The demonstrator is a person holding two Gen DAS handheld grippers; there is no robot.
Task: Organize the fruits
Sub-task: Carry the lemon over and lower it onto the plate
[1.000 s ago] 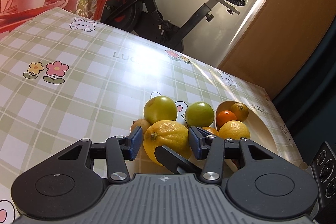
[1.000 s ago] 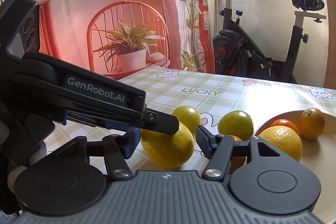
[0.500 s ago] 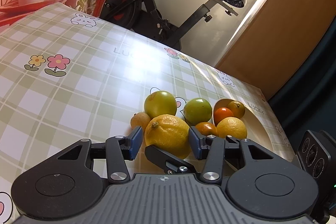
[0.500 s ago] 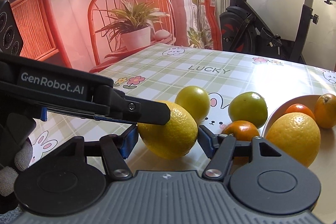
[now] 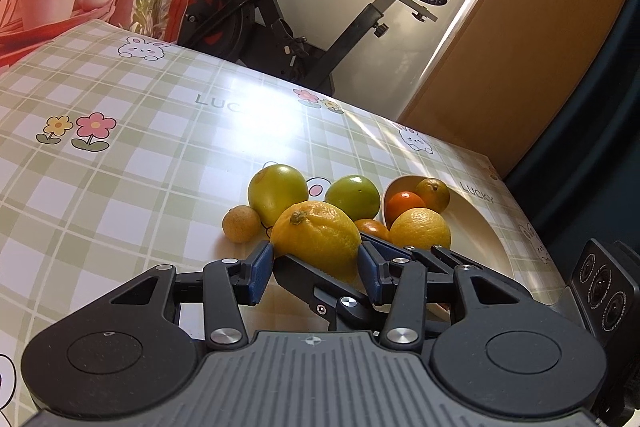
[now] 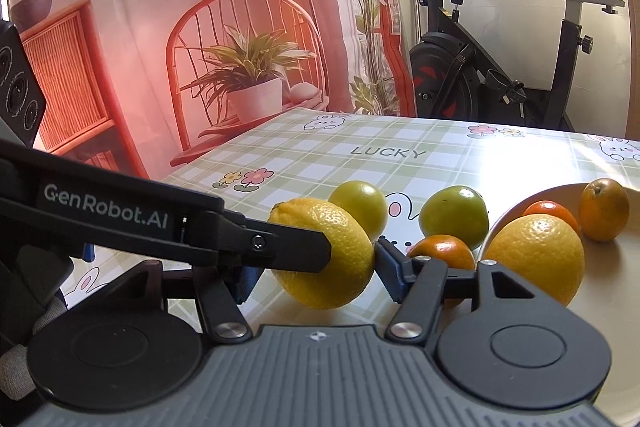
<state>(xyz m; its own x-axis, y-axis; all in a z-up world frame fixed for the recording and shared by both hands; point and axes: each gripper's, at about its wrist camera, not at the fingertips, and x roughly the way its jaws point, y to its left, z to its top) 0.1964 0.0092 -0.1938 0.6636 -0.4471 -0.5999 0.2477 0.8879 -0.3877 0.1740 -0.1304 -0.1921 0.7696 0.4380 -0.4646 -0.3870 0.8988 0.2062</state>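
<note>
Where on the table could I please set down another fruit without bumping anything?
The checked tablecloth is bare left of the small yellow fruit, out to the flower print, and beyond the green fruits toward the LUCKY lettering. The plate has room on its right half. It is crowded around the lemon and the plate's left rim.

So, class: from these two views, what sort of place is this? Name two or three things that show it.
Probably a room in a home, partly staged: a table with a checked cartoon tablecloth, an exercise bike by a window, and a printed backdrop of a chair and potted plant.
</note>
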